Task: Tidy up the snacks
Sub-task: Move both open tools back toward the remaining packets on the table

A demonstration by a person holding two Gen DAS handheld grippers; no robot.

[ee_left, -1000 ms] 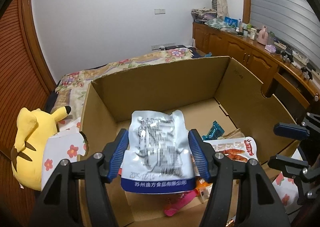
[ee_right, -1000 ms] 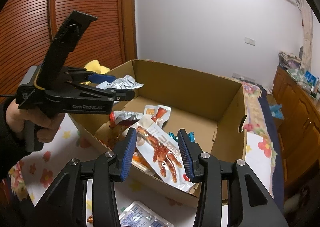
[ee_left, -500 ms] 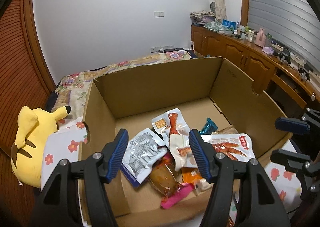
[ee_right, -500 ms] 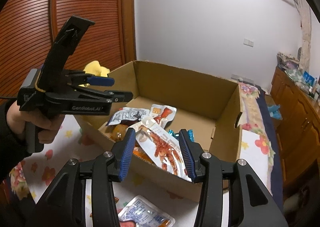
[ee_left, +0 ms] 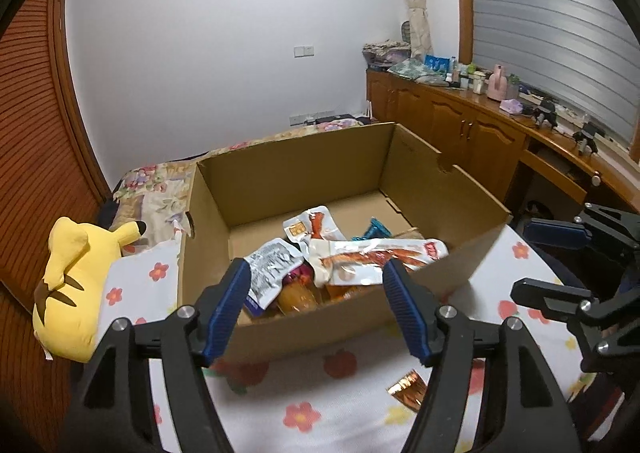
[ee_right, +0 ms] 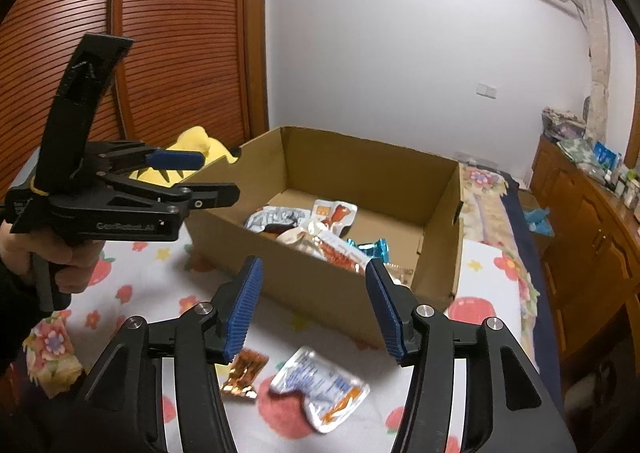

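Right wrist view: right gripper [ee_right: 314, 307] open, empty, above silver pouch [ee_right: 320, 387] lying flat on flowered bedsheet [ee_right: 132, 293], just outside cardboard box [ee_right: 320, 285] near wall. Left gripper [ee_right: 200, 181] open, empty. Pouch judged light, limp, slick; pinch a sealed edge.

- The near wall of the cardboard box [ee_left: 320, 325] is hiding the lower part of the snack pile from my left gripper's camera; an orange packet [ee_left: 298, 299] is only partly showing above that wall.
- My left gripper's right finger is covering part of the copper foil packet [ee_left: 406, 389] lying on the cloth.
- In my right camera, the silver pouch [ee_right: 320, 387] below my fingers is blurring, so I am not reading its print.
- My right gripper [ee_left: 560, 265] is getting cut off at the right edge of my left camera.
- The items on the cabinet top [ee_left: 472, 77] far ahead are staying too small to identify.
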